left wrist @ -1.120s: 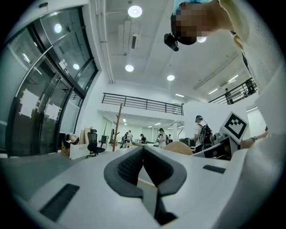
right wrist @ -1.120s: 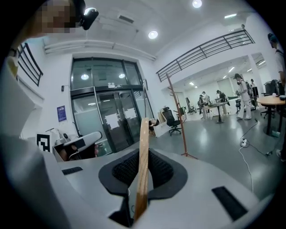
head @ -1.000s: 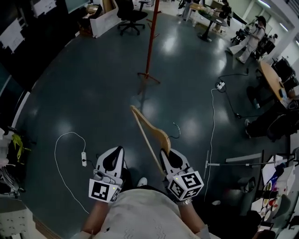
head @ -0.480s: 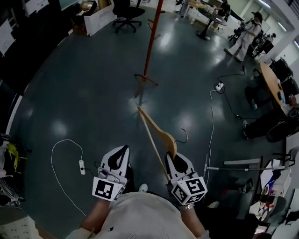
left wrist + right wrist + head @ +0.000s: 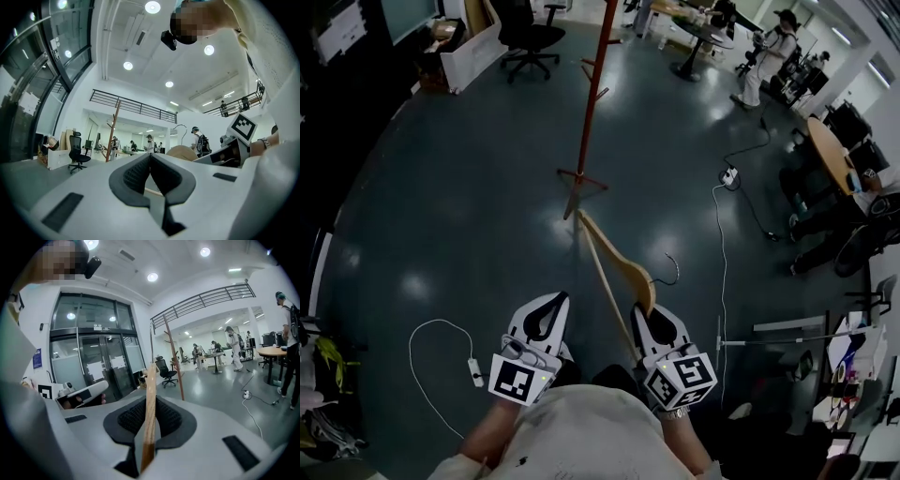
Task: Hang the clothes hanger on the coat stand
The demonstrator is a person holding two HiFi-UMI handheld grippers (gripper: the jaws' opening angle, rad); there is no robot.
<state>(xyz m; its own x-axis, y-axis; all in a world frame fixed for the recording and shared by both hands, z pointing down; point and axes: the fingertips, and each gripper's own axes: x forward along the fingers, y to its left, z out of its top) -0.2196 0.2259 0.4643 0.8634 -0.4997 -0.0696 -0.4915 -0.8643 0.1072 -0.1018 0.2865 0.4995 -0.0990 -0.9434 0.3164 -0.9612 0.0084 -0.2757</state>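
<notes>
A wooden clothes hanger (image 5: 614,260) with a metal hook (image 5: 671,269) sticks out forward from my right gripper (image 5: 650,322), which is shut on one end of it. In the right gripper view the hanger's thin edge (image 5: 149,413) stands upright between the black pads. The red coat stand (image 5: 592,89) rises from the dark floor just ahead, and its feet (image 5: 579,180) lie close beyond the hanger's far tip. It also shows as a brown pole (image 5: 173,357) in the right gripper view. My left gripper (image 5: 541,319) hangs beside the right one, shut and holding nothing (image 5: 150,161).
A black office chair (image 5: 530,37) and a white box stand at the back left. A white cable with a power strip (image 5: 475,372) lies on the floor at left, another strip (image 5: 729,175) at right. A person (image 5: 764,52) stands far right, by desks. A metal stand (image 5: 769,328) lies near right.
Both grippers, with the hanger, have come nearer the coat stand; its feet now lie close to the hanger's far tip. The floor cable has slid back toward me.
</notes>
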